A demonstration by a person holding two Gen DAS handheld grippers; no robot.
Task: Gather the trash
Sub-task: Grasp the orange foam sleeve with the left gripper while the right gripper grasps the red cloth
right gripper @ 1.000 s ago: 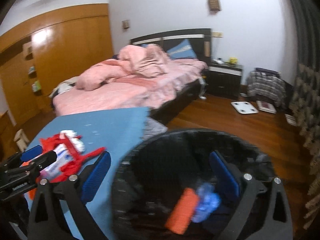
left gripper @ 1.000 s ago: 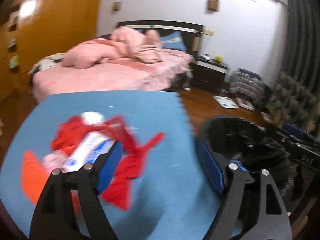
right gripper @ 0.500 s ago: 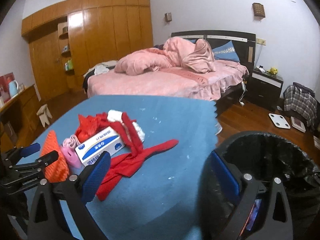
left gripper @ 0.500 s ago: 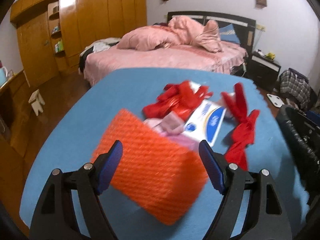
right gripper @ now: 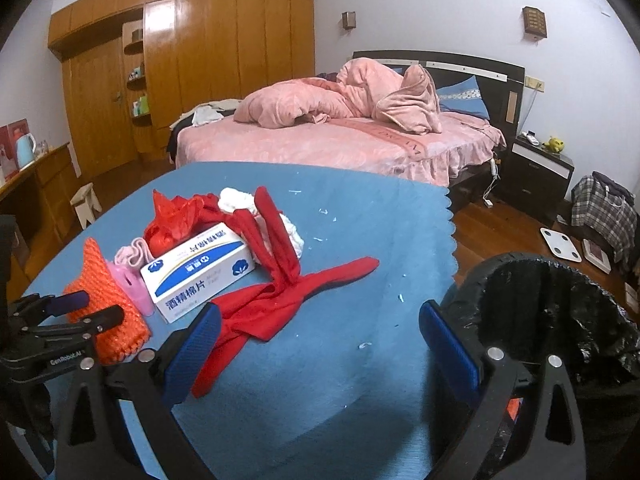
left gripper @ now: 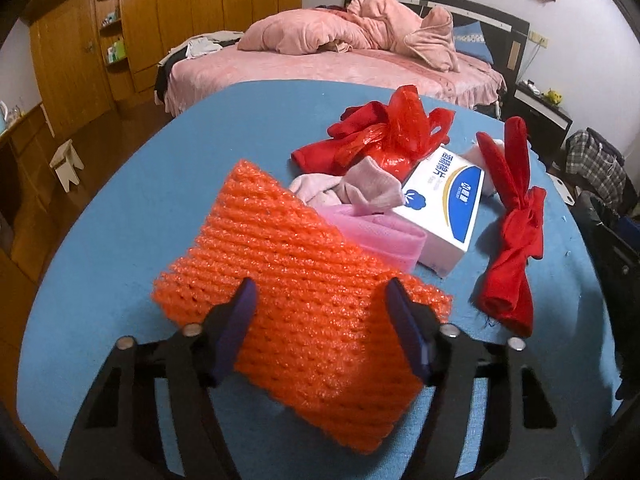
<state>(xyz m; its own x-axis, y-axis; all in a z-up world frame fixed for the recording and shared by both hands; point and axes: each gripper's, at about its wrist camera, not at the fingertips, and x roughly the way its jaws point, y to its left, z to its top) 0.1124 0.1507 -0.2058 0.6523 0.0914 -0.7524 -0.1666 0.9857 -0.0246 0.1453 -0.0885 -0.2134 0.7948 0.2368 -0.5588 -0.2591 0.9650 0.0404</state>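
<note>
Left gripper [left gripper: 320,304], its blue pads [left gripper: 240,320] straddling the near corner of the orange foam-mesh pad [left gripper: 304,288], has just been closing; the pads sit against the mesh sides, though whether they truly pinch it cannot be told. That mesh pad lies on the blue cloth-covered table [left gripper: 140,208], at the left end of the pile. Just right of it rest a pale pink folded cloth [left gripper: 376,232] and a white-and-blue cardboard box [left gripper: 444,208], with a crumpled red plastic bag [left gripper: 400,132] behind. Further right lies a knotted red fabric strip [left gripper: 512,240]. Right gripper [right gripper: 320,336] hangs wide open and empty over the table edge, beside the black-lined trash bin [right gripper: 560,320].
</note>
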